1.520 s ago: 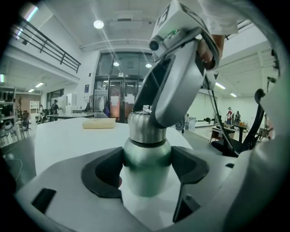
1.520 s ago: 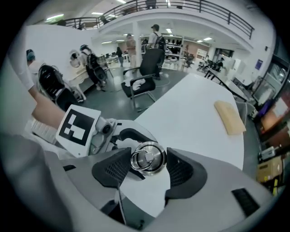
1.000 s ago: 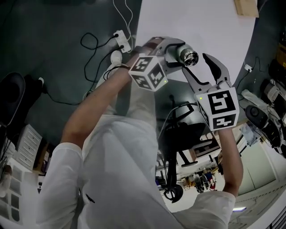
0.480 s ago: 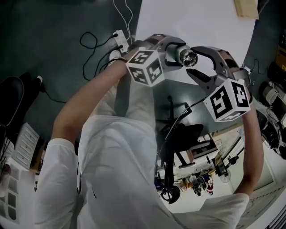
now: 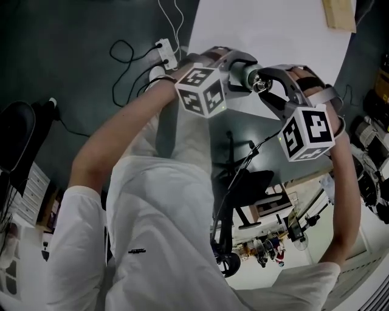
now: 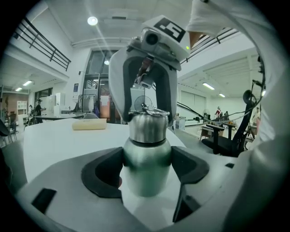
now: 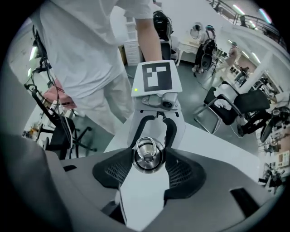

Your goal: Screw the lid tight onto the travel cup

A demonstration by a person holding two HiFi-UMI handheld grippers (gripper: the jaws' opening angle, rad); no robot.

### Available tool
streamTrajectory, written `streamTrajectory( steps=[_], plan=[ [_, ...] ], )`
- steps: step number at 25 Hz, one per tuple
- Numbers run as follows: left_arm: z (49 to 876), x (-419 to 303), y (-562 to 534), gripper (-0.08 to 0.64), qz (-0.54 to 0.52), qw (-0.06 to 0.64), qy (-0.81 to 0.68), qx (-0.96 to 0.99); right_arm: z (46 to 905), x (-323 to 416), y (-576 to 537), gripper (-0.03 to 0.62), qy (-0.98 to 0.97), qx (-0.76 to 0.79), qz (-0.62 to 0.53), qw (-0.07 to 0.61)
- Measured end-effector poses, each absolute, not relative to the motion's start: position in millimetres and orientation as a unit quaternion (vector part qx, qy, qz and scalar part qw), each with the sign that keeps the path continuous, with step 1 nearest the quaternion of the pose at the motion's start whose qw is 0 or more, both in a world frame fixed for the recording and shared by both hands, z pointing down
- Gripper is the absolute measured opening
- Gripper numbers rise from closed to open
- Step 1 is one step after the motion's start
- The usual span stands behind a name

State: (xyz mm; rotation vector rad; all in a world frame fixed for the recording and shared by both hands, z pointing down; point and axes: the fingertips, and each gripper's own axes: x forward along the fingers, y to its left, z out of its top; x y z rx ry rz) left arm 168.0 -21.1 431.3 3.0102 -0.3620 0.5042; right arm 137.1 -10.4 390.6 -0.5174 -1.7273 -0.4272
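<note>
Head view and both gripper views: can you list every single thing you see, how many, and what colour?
travel cup: one, green, held up in the air.
lid: one, silver with a ring, on top of the cup.
table: one, white, below the grippers.
wooden block: one, tan, at the table's far edge.
power strip: one, white with cables, on the dark floor.
office chair: one, black, near the table.
left gripper: one, grey, shut on the cup's body.
right gripper: one, grey, jaws closing on the lid, pads touching it.
person: one, dressed in white, forearms bare.
</note>
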Motion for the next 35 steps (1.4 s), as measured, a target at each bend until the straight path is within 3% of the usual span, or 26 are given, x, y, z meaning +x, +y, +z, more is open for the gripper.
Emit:
streamTrajectory(
  steps=[22, 28, 35],
  plan=[
    [429.2, 167.1, -25.1, 0.322, 0.155, 0.055, -0.188, 0.968, 385.5, 143.1, -36.5, 0.224, -0.764, 0.326, 0.173, 0.529],
    [430.2, 166.6, -25.8, 0.322, 0.152, 0.056, -0.188, 0.969, 387.5, 144.7, -30.5, 0.261, -0.771, 0.304, 0.189, 0.526],
    [432.9, 166.7, -25.4, 0.322, 0.150, 0.056, -0.183, 0.970, 363.7, 133.3, -29.7, 0.265, -0.813, 0.190, 0.113, 0.539]
  ],
)
